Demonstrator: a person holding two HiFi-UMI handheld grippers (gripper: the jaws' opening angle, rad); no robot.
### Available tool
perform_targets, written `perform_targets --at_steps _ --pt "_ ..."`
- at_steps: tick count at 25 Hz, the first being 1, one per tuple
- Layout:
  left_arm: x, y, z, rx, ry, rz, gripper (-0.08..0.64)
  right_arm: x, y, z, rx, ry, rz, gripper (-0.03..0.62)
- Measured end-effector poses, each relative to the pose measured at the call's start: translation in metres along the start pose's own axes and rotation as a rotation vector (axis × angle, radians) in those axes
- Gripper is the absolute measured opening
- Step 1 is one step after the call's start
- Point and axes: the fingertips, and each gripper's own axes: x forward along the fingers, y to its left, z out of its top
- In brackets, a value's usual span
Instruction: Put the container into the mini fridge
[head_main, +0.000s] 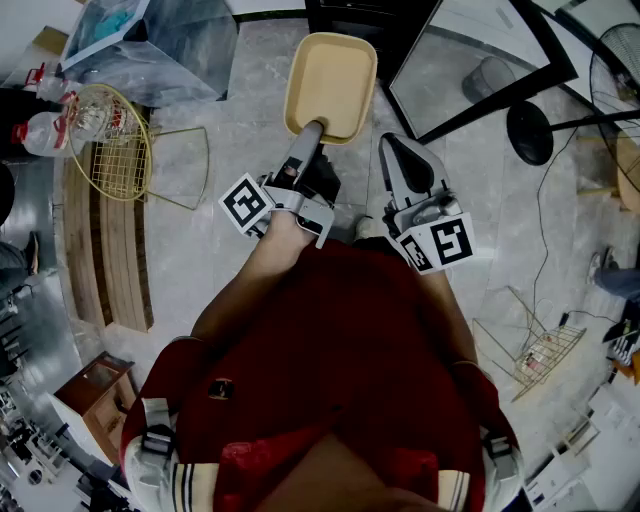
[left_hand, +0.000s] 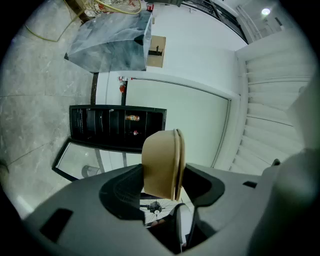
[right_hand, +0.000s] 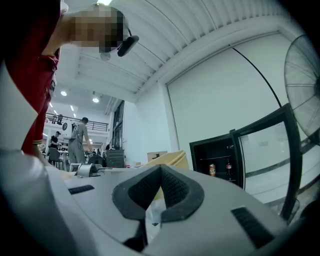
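My left gripper (head_main: 311, 131) is shut on the near rim of a tan, shallow container (head_main: 331, 84) and holds it out over the floor in front of the person. In the left gripper view the container (left_hand: 162, 165) stands on edge between the jaws of the left gripper (left_hand: 163, 189). Beyond it the black mini fridge (left_hand: 117, 127) is open, its glass door (left_hand: 82, 163) swung out, with cans on a shelf. My right gripper (head_main: 397, 148) hangs beside the left one, shut and empty. In the right gripper view, the right gripper (right_hand: 160, 169) points past the container (right_hand: 174, 160) toward the fridge (right_hand: 216, 161).
A gold wire basket (head_main: 111, 141) and a wire frame lie on the floor at left beside a wooden pallet (head_main: 106, 250). A plastic bag (head_main: 150, 40) is at the upper left. A fan base (head_main: 529, 131) and its cable are at right, and a wire rack (head_main: 545, 352) at lower right.
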Motion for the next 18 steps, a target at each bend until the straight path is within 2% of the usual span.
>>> perform_targets --at_steps 11,18 --pt "-0.021 -0.008 0.028 -0.012 0.028 -0.016 0.241 0.022 0.032 -0.002 -0.014 -0.006 -0.038 -0.003" --pt "-0.027 -0.013 0.049 -0.020 0.068 -0.035 0.241 0.030 0.052 -0.004 -0.050 0.003 -0.096 -0.003"
